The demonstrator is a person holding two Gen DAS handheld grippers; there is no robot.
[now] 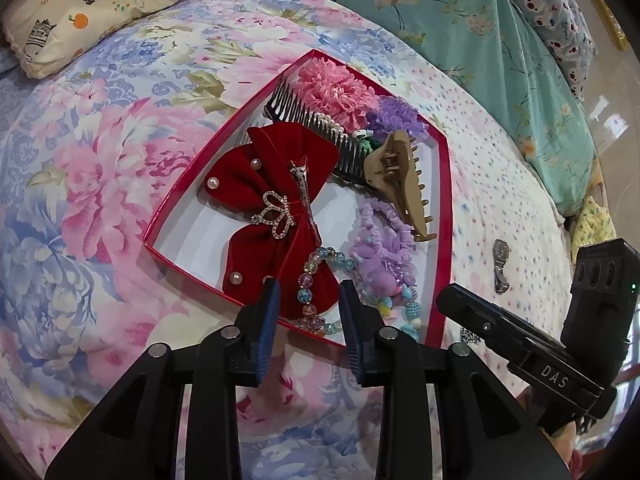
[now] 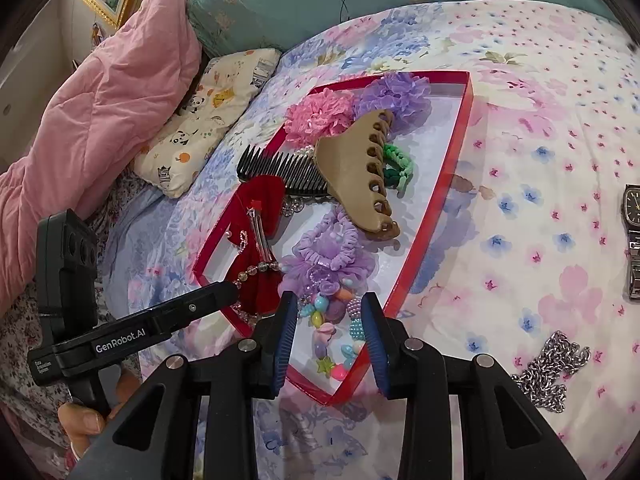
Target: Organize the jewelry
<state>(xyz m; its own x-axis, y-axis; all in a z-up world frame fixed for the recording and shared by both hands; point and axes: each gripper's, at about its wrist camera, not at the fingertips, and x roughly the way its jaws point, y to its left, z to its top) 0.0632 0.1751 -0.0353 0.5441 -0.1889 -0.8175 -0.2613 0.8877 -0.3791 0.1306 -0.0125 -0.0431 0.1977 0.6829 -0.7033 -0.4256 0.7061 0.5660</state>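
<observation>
Both tools, left tool (image 1: 308, 292) and right tool (image 2: 330, 308), are held part-open and empty over the red box (image 2: 440, 196), so beads (image 2: 332, 328) below could get snagged and dragged out.

Both wrist views look steeply down, close over the red tray (image 1: 444, 216), from opposite sides.

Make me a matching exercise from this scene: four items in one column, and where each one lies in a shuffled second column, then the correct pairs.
1. wristwatch
2. tan claw clip
3. silver chain
4. red bow

A. in the red box, leaning on the black comb
B. on the bedspread, nearest the right gripper
C. in the box, crown brooch on it
D. on the bedspread, far right edge

Pairs: 1-D, 2-A, 3-B, 4-C
</observation>
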